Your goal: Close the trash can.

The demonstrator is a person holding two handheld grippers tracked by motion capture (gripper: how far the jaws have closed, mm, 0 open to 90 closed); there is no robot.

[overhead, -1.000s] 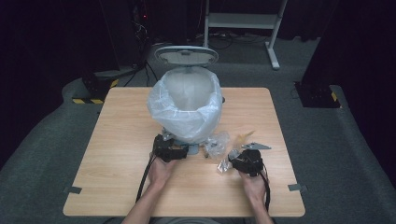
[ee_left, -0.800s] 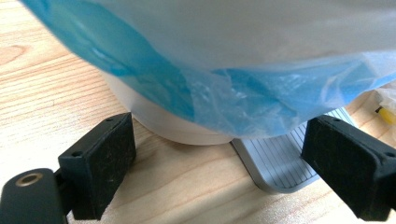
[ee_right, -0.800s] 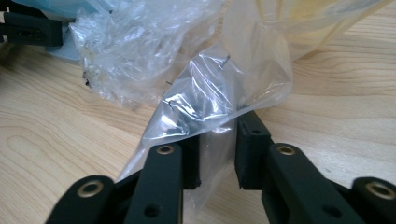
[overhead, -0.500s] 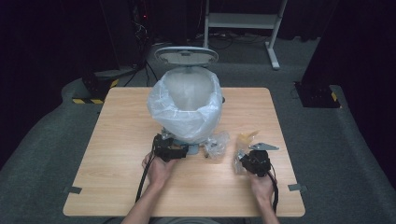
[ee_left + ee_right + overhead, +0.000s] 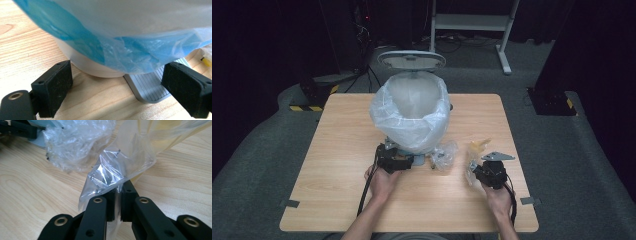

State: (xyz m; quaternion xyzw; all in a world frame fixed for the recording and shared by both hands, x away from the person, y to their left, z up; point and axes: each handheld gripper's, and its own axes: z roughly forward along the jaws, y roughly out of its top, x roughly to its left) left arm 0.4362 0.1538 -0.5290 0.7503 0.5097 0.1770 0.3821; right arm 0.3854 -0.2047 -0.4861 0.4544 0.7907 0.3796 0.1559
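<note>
The right gripper [image 5: 117, 191] has just been closing, and its jaws now stand nearly together, pinching a clear plastic wrapper [image 5: 120, 167] between the pads. In the high view this wrapper [image 5: 474, 156] sits near the right front part of the wooden surface [image 5: 337, 150], just ahead of the right gripper [image 5: 482, 169]. Its long axis runs away from the jaws, the yellowish far end pointing toward the back of the surface and slightly right. A second crumpled clear wrapper [image 5: 444, 154] lies just to its left, close to the bin's foot.

The left gripper [image 5: 117, 87] is wide, its two pads set apart on either side of the base of a white bin [image 5: 95, 67] lined with a bluish bag [image 5: 130, 55]; a grey ribbed pedal [image 5: 150, 85] lies between them. Whether the pads touch the bin cannot be told. In the high view the left gripper [image 5: 404, 161] rests at the front of the bin [image 5: 411, 115].
</note>
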